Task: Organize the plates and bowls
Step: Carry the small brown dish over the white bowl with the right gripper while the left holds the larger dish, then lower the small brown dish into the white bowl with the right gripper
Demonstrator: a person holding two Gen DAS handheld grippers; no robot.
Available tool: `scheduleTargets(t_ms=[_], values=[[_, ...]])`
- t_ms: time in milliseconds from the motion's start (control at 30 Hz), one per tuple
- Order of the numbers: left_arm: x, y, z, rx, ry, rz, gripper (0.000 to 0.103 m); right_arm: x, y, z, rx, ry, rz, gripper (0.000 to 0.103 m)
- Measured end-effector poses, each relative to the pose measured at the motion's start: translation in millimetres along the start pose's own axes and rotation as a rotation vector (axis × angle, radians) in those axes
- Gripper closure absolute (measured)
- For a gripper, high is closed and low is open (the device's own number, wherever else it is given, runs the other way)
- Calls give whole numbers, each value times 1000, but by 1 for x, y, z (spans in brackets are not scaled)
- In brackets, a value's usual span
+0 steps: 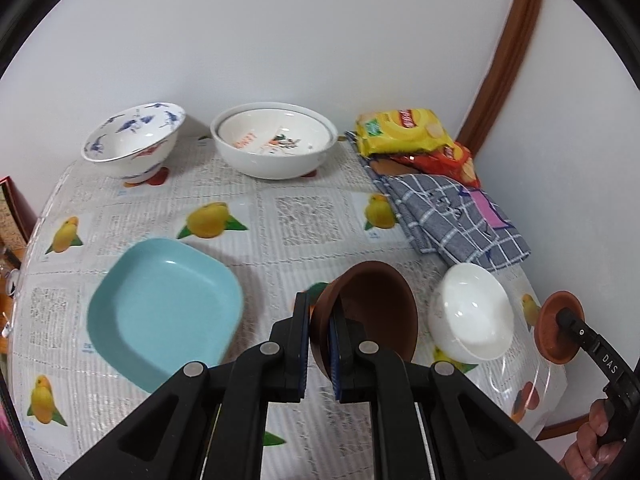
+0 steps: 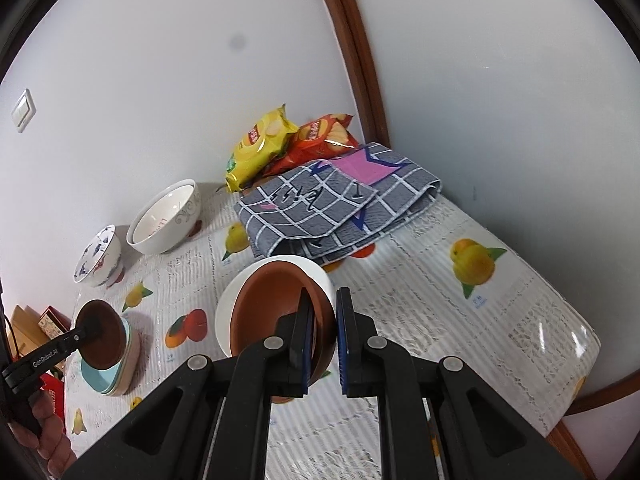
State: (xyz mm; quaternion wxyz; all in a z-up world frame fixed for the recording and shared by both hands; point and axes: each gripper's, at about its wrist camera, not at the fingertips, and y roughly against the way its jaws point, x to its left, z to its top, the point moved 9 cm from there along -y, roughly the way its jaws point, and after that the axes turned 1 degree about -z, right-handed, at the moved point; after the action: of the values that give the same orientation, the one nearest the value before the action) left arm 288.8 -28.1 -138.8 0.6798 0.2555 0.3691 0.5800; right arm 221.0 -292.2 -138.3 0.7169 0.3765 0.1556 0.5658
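Landmark: the grey checked cloth (image 1: 452,216), folded at the far right of the surface (image 1: 280,216); places below are given from it.
Left claw (image 1: 320,308): closed narrow on the rim of a dark brown bowl (image 1: 376,304), held tilted nearer than the cloth and to its left.
Right claw (image 2: 325,300): pinching the rim of a reddish-brown bowl (image 2: 268,304), nearer than the cloth – beside the small white bowl (image 1: 472,312), not inside it.
Done so far: two large white bowls (image 1: 274,148) sit nested, left of the cloth by the wall; the teal square plate (image 1: 164,308) tops a short stack of plates, far left of the cloth.
Left to do, by my reading: both brown bowls need setting down, and the blue-patterned bowl (image 1: 134,140) and small white bowl stand alone – roughly midway.
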Motion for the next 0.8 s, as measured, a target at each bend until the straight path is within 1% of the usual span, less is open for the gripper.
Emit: scheduleTargets(t_ms=[167,367,600,800], values=[[24,-4,3,0,44,23,94,14,-15,-1,19,21,11,92],[48,-11,6,7,85,48,94,25,-42,-9,59,47,-4,92],[59,-21,5,22,97,68,94,29,-67,-15,90,56,-16,92],[57,-34,4,40,87,66,94,29,-87,-19,116,55,-35,92]])
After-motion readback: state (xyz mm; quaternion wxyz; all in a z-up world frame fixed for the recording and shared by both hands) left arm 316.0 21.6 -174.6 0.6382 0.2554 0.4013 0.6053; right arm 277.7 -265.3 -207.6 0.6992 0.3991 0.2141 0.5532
